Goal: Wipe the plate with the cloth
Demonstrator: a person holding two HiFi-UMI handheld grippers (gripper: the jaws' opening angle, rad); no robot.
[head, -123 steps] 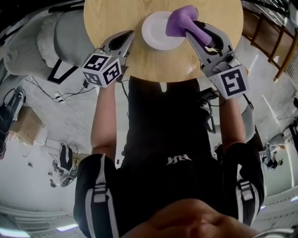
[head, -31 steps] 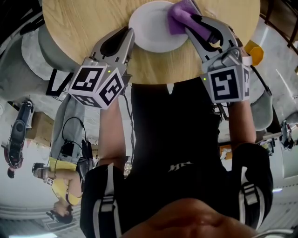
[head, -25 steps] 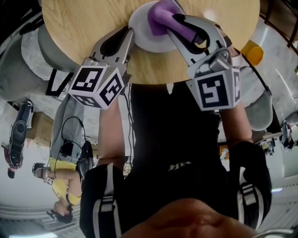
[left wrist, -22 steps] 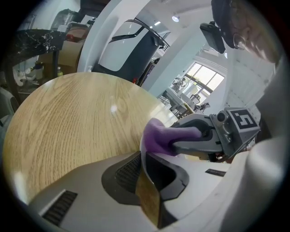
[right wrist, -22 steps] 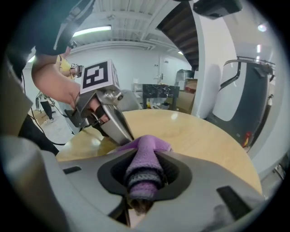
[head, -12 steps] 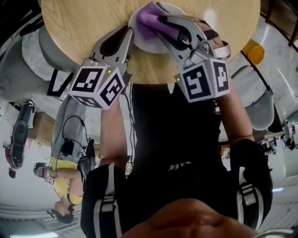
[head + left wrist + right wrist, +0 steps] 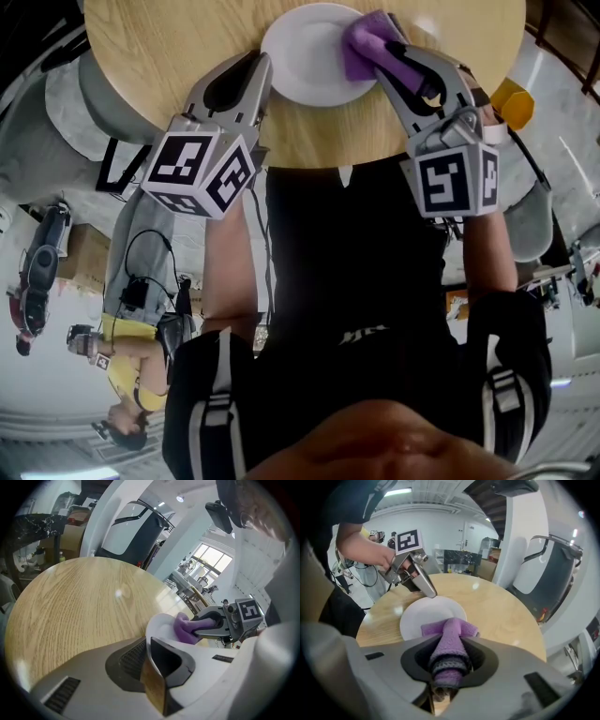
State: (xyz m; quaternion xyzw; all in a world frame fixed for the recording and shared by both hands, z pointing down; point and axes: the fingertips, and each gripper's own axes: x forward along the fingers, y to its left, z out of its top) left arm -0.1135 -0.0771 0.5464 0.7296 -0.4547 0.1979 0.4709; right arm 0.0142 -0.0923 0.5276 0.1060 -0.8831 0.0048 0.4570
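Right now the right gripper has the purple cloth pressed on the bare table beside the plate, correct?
Not quite. The right gripper does hold the purple cloth, but the cloth rests on the plate, over its right side, not on the bare table. The head view shows it.

A round table (image 7: 159, 56) with a pale wood-grain top carries 1 thing directly: a white round plate (image 7: 300, 56), lying flat. A band of bare wood runs between the plate and the table edge nearest the person. A much wider spread of wood opens to the left of the plate, with a small bright glint on it.
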